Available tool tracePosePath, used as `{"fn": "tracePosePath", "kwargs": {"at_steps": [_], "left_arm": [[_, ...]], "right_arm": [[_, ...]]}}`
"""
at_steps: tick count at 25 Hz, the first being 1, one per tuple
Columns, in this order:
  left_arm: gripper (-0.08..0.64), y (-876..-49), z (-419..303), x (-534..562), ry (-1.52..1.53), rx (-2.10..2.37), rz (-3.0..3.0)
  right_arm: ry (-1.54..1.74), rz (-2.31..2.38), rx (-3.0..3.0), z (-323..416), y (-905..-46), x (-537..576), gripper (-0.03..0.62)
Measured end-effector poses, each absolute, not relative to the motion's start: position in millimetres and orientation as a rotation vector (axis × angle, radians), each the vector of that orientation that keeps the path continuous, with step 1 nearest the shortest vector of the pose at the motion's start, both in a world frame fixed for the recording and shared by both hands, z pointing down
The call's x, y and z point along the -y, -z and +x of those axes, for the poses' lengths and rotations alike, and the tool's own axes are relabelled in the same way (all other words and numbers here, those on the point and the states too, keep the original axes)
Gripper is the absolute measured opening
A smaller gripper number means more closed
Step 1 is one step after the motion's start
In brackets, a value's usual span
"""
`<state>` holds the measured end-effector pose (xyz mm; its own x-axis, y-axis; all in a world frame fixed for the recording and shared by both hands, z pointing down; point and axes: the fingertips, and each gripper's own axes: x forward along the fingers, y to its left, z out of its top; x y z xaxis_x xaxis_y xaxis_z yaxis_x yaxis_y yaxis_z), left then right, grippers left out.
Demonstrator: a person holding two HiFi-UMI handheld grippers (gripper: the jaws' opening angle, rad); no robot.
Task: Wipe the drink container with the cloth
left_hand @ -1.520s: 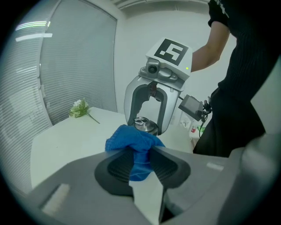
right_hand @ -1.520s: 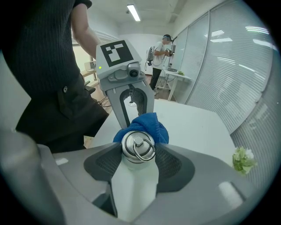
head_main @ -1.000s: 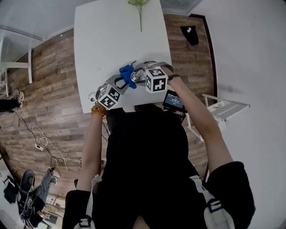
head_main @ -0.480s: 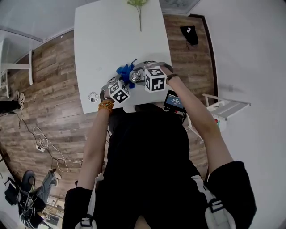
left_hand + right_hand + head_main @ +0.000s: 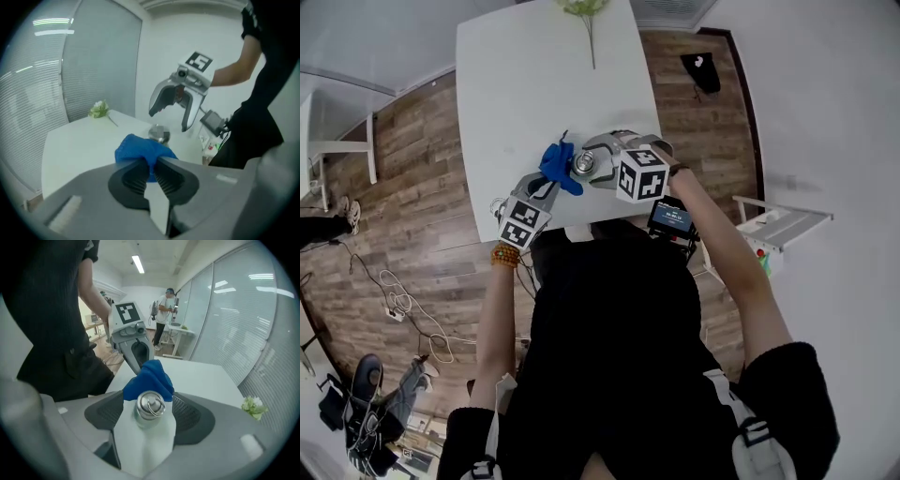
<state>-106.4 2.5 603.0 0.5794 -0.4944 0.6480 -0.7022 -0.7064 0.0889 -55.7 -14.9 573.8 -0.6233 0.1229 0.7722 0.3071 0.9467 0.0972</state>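
Now, tabletop (image 5: pixel 534 84): white, with all the action near its front edge.
Right gripper (image 5: pixel 168 121): jaws spread wide, poised over the drink container (image 5: pixel 149 406), pads clear of it.
Left gripper (image 5: pixel 151 165): clamped tight on the cloth (image 5: pixel 150 376).
Cloth: blue, bunched up, right against the drink container on the person's left side of it.
Drink container: metal, standing upright on the tabletop, long axis vertical, ring-topped cap pointing up into the gap between the right gripper's jaws.
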Motion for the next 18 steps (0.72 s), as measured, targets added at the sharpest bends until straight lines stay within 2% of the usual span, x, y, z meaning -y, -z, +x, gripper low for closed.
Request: {"fn": "tracePosePath", "kwargs": {"at_steps": [4,8,10,11,12,14,18], "left_arm": [[0.017,-519,-92,-24,-0.502,0.819,2.653],[0.017,-461,-67,-42,-0.327,0.579,2.823],[0.015,-451,-50,-50,-0.352,0.425,2.901],[0.015,-452,-42,-53,-0.382,0.369,2.924],[0.015,-456,-36,-56,-0.411,0.338,2.933],[0.022,-466,-31,-54,-0.457,0.329,2.933],[0.124,-500,-42,-40,-0.681,0.398,2.906]], "right_arm": [[0.232,-0.363,2.474,-65,-513,-18,0.373],[0.292,-0.375,2.548,-82,-487,-43,0.353],[0.375,-0.373,2.496,-79,-494,-47,0.290],[0.424,-0.371,2.460,-74,-500,-50,0.215],[0.453,-0.357,2.429,-68,-507,-53,0.167],[0.432,-0.285,2.381,-53,-519,-48,0.146],[0.272,-0.078,2.232,0,-557,-19,0.144]]}}
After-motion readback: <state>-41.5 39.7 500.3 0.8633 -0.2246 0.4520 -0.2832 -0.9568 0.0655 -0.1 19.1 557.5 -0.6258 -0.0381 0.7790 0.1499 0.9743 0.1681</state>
